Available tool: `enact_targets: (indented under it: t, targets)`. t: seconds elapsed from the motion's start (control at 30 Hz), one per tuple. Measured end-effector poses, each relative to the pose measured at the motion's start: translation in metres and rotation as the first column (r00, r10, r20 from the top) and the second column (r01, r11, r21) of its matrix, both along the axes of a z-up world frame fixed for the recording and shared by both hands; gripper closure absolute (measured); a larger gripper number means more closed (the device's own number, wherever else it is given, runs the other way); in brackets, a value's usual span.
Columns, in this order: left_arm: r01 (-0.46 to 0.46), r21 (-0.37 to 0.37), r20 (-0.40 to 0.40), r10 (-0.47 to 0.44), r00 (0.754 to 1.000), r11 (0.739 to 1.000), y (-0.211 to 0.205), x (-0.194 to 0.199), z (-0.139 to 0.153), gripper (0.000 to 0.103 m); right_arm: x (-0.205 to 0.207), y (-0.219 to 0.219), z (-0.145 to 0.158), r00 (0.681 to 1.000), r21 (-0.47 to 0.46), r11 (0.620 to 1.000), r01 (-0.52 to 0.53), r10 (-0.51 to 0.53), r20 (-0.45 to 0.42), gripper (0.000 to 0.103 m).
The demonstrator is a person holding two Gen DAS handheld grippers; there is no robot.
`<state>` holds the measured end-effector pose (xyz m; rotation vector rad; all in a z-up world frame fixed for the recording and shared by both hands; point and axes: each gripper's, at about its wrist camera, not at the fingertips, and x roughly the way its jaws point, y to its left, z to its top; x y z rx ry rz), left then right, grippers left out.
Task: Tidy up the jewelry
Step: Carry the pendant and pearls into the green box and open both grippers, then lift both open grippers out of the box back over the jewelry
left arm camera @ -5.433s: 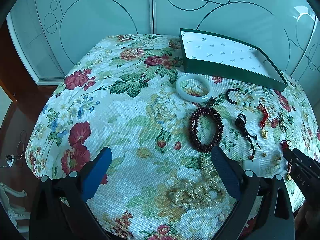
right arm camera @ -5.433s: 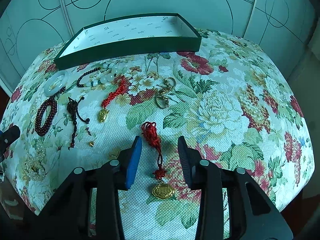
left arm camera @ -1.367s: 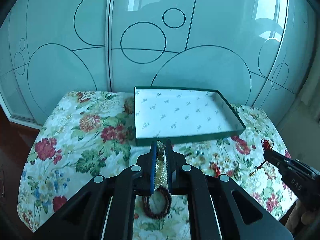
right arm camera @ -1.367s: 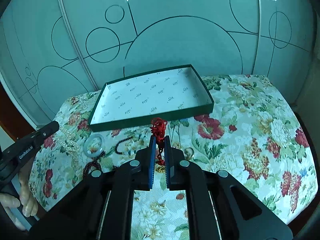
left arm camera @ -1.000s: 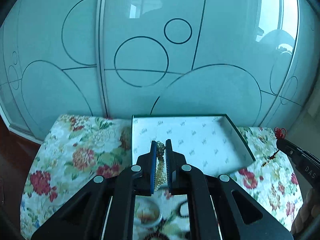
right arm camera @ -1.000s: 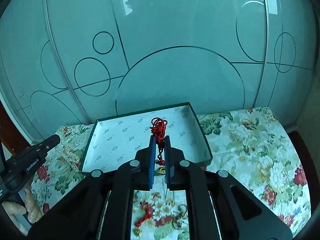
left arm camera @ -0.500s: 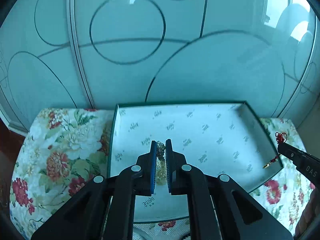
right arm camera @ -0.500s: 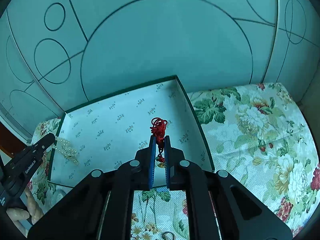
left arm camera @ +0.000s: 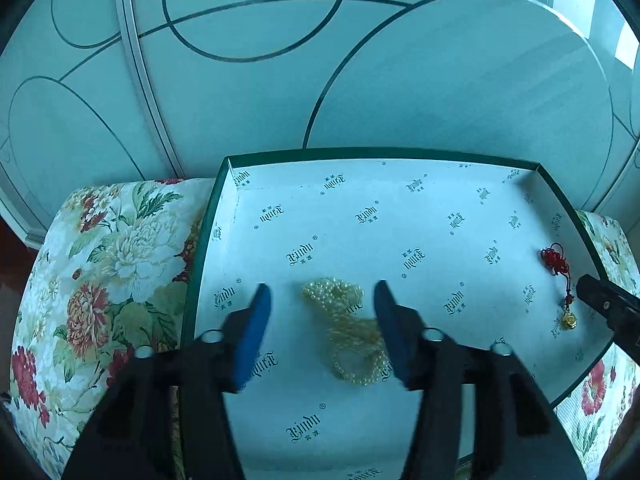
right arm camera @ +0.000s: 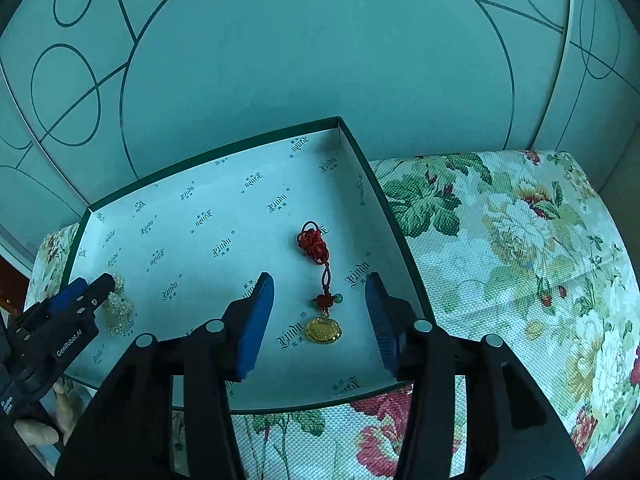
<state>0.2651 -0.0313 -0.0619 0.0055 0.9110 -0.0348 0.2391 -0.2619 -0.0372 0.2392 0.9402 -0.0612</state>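
Two pieces have been laid in the green-walled box (left arm camera: 208,240): the pearl necklace (left arm camera: 352,336), a heaped tangle of small cream beads, at lower centre of the left view, and the red knotted cord charm (right arm camera: 320,280) with its gold lock-shaped pendant at centre of the right view. The left hand-held gripper (left arm camera: 322,308) and right hand-held gripper (right arm camera: 320,300) have just been opening; both are released, pads clear. Whatever remains on the floral-clothed table (right arm camera: 520,240) is presumably out of view.
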Motion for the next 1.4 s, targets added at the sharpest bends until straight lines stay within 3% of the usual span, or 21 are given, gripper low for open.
enact_targets:
  t: [0.27, 0.43, 0.6, 0.93, 1.13, 1.4]
  targets:
    - [0.02, -0.014, 0.045, -0.019, 0.999, 1.0, 0.003, -0.032, 0.034, 0.036, -0.041, 0.0, 0.045, 0.995, -0.022, 1.0, 0.008, -0.006, 0.102, 0.056]
    - [0.011, -0.05, 0.053, -0.008, 0.999, 0.999, 0.017, -0.072, 0.049, 0.035, -0.083, 0.002, 0.052, 0.994, -0.004, 1.0, 0.023, -0.022, 0.104, 0.058]
    - [-0.01, -0.051, 0.03, 0.012, 0.999, 0.999, 0.03, -0.114, 0.046, 0.035, -0.125, 0.013, 0.048, 0.995, -0.009, 1.0, 0.029, -0.028, 0.093, 0.059]
    - [-0.079, -0.019, -0.031, 0.078, 0.996, 0.997, 0.054, -0.182, 0.021, 0.035, -0.206, 0.052, 0.009, 1.0, -0.061, 0.998, -0.022, 0.022, -0.005, 0.074]
    - [-0.094, 0.008, -0.07, 0.094, 0.993, 0.996, 0.058, -0.202, 0.006, 0.035, -0.226, 0.063, -0.006, 0.999, -0.04, 0.999, -0.031, 0.029, -0.044, 0.077]
    - [-0.113, 0.017, -0.057, 0.114, 0.992, 0.993, 0.062, -0.215, 0.007, 0.035, -0.233, 0.078, -0.002, 0.997, -0.038, 0.997, -0.067, 0.066, -0.031, 0.079]
